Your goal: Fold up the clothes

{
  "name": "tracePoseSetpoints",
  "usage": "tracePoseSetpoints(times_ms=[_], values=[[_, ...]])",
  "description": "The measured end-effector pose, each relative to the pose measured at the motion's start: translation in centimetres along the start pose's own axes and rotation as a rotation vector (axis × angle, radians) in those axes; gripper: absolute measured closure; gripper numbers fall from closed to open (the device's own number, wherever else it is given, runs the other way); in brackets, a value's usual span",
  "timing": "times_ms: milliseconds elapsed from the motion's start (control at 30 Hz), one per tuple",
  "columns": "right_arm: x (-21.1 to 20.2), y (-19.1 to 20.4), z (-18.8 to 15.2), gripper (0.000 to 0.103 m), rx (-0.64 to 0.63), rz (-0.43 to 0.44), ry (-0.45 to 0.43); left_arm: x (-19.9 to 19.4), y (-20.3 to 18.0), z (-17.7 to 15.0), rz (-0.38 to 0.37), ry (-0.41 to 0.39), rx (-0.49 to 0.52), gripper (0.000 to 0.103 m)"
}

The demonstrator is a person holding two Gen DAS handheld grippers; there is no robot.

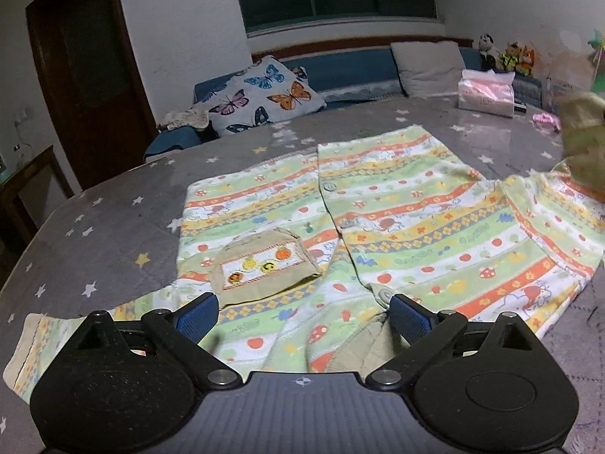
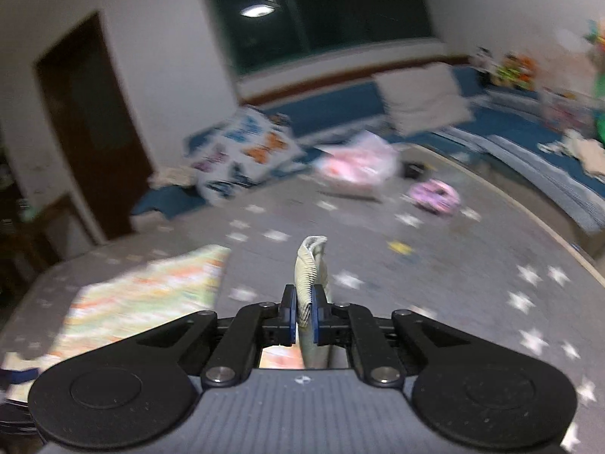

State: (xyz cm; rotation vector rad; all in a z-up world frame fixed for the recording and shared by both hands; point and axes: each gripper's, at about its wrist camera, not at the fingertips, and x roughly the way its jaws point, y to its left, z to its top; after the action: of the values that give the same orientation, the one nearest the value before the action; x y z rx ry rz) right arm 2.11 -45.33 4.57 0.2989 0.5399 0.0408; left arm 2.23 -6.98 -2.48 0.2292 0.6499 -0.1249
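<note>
Shirt (image 1: 378, 227): spread flat, unfolded. Left gripper (image 1: 302, 314): wide open, empty, over collar. Right gripper (image 2: 302, 312): clamped on cuff (image 2: 310, 265), sleeve lifted. All folds remaining.

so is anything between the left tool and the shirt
Nothing visible. The left tool is open just over the striped shirt, its pads either side of the collar end. Only the shirt's own tan pocket lies ahead.

Striped printed shirt (image 1: 378, 227) flat on star-patterned bedspread (image 1: 94, 227)
</note>
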Motion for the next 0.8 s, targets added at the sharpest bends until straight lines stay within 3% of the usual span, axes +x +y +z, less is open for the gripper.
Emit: tracePoseSetpoints(times_ms=[200,400,633,800], values=[[-0.5,7.4,2.1,0.096,-0.093,0.215,-0.006,-1.9,2.5,-0.4,0.018,-0.039,-0.065,0.004],[1.4,15.5,1.6,0.097,-0.184,0.384,0.04,-2.7,5.2,-1.7,0.054,-0.038,-0.129,0.004],[4.8,22.5,-1.1,0.097,-0.239,0.487,0.129,-3.1,7.6,-3.3,0.081,-0.019,-0.186,0.004],[6.7,25.2,-4.1,0.091,-0.28,0.504,0.225,-3.2,8.5,-3.6,0.093,-0.018,-0.213,0.004]])
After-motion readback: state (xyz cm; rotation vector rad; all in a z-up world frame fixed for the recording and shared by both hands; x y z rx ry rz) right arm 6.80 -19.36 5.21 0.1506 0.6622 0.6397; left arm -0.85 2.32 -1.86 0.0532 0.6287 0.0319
